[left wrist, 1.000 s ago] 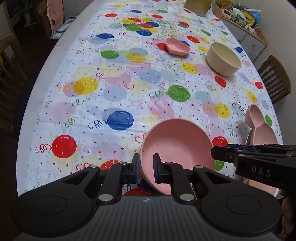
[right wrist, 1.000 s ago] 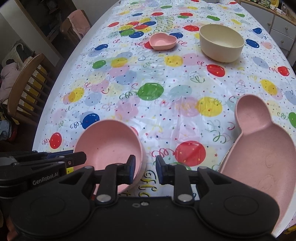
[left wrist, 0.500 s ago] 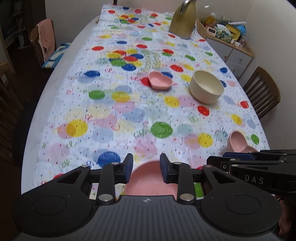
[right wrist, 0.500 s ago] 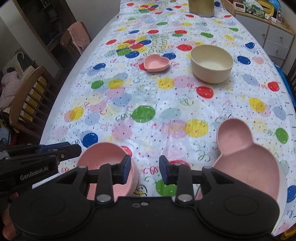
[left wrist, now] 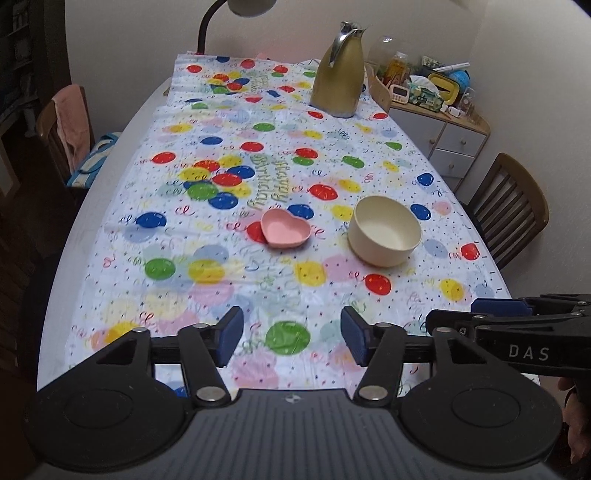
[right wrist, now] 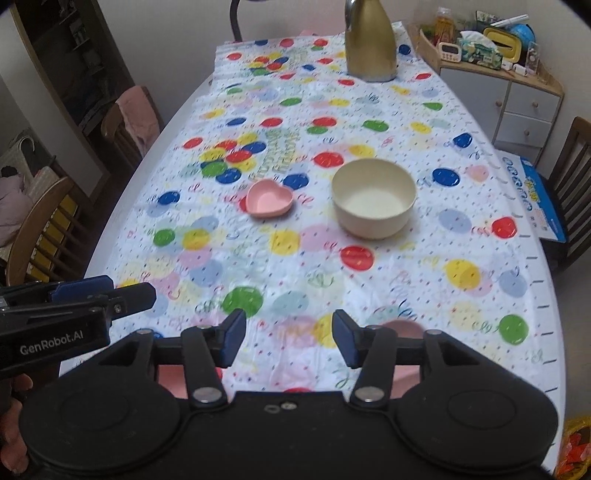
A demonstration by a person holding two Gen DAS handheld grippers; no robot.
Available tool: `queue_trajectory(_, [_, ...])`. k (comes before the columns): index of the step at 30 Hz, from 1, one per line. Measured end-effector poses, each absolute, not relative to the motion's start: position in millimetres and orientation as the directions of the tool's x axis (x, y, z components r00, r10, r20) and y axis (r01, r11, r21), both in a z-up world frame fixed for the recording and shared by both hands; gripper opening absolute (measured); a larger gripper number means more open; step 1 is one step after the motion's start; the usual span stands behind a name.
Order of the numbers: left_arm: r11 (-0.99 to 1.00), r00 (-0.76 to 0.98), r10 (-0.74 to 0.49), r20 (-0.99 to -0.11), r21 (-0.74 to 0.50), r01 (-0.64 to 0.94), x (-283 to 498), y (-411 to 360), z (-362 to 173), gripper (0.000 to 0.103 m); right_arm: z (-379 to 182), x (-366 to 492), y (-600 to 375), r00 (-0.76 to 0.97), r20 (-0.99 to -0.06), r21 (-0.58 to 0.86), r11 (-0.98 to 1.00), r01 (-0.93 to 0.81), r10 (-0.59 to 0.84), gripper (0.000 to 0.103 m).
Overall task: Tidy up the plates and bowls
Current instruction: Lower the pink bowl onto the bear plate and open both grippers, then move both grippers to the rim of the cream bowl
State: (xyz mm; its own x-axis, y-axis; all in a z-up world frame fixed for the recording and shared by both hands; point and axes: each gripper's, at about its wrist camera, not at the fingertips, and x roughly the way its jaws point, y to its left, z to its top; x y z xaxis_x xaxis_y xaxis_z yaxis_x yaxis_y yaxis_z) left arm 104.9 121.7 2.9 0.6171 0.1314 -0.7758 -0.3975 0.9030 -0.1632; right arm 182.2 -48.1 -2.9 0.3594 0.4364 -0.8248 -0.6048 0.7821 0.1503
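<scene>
A cream bowl (left wrist: 385,235) (right wrist: 373,197) and a small pink heart-shaped dish (left wrist: 284,228) (right wrist: 270,200) sit mid-table on the balloon tablecloth. My left gripper (left wrist: 291,338) is open and empty, held above the near part of the table. My right gripper (right wrist: 289,339) is open and empty too. In the right wrist view a round pink bowl (right wrist: 173,380) and a pink mouse-shaped plate (right wrist: 402,328) show only as slivers behind the gripper's body. Each gripper shows at the edge of the other's view: the right one (left wrist: 517,332), the left one (right wrist: 74,306).
A gold thermos jug (left wrist: 338,74) stands at the far end of the table. Wooden chairs (left wrist: 506,210) (right wrist: 40,232) flank both sides. A cabinet (right wrist: 509,92) with clutter stands at the far right. A lamp arm (left wrist: 205,26) rises at the far edge.
Both grippers have opened wide and pulled up and back from the pink bowl and pink plate, which now lie mostly hidden below them. The view now takes in the whole table.
</scene>
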Motion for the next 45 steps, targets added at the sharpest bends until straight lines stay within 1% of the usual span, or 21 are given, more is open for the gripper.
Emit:
queue_trajectory(3, [0.910, 0.624, 0.128, -0.771, -0.158, -0.382, 120, 118, 6, 0.062, 3, 195, -51, 0.378, -0.814, 0.145, 0.785, -0.602, 0.440, 0.062])
queue_trajectory(6, [0.914, 0.629, 0.128, -0.767, -0.155, -0.375, 135, 115, 8, 0.069, 7, 208, -55, 0.395, -0.806, 0.139, 0.789, -0.599, 0.441, 0.067])
queue_trajectory(9, [0.917, 0.642, 0.130, -0.756, -0.155, -0.368, 150, 113, 10, 0.070, 10, 222, -59, 0.411, -0.796, 0.136, 0.793, -0.594, 0.445, 0.077])
queue_trajectory(13, [0.918, 0.654, 0.119, -0.747, -0.169, -0.359, 171, 112, 10, 0.077, 12, 241, -65, 0.434, -0.783, 0.133, 0.802, -0.583, 0.446, 0.084])
queue_trajectory(14, [0.917, 0.654, 0.120, -0.747, -0.169, -0.361, 177, 112, 10, 0.077, 12, 246, -66, 0.439, -0.781, 0.133, 0.805, -0.579, 0.444, 0.086])
queue_trajectory(18, [0.915, 0.639, 0.098, -0.763, -0.184, -0.359, 204, 113, 3, 0.078, 11, 268, -70, 0.452, -0.775, 0.131, 0.812, -0.569, 0.442, 0.097])
queue_trajectory(19, [0.915, 0.634, 0.096, -0.768, -0.182, -0.359, 211, 113, 1, 0.078, 10, 274, -70, 0.460, -0.775, 0.124, 0.819, -0.560, 0.433, 0.099])
queue_trajectory(29, [0.900, 0.565, 0.075, -0.822, -0.187, -0.393, 280, 121, -32, 0.078, -14, 342, -69, 0.465, -0.801, 0.137, 0.872, -0.469, 0.376, 0.099])
queue_trajectory(33, [0.897, 0.534, 0.074, -0.842, -0.178, -0.405, 301, 126, -49, 0.078, -32, 363, -65, 0.434, -0.826, 0.148, 0.882, -0.448, 0.359, 0.097])
queue_trajectory(36, [0.892, 0.516, 0.064, -0.854, -0.183, -0.413, 313, 129, -62, 0.078, -46, 375, -62, 0.388, -0.851, 0.173, 0.885, -0.432, 0.355, 0.093])
queue_trajectory(38, [0.889, 0.502, 0.059, -0.863, -0.184, -0.419, 320, 130, -71, 0.078, -55, 381, -60, 0.378, -0.860, 0.174, 0.892, -0.418, 0.344, 0.091])
queue_trajectory(41, [0.887, 0.484, 0.068, -0.873, -0.168, -0.429, 329, 132, -83, 0.078, -67, 388, -59, 0.365, -0.870, 0.176, 0.901, -0.397, 0.330, 0.086])
queue_trajectory(45, [0.879, 0.472, 0.074, -0.879, -0.166, -0.447, 337, 134, -96, 0.078, -81, 396, -58, 0.355, -0.881, 0.174, 0.912, -0.373, 0.313, 0.076])
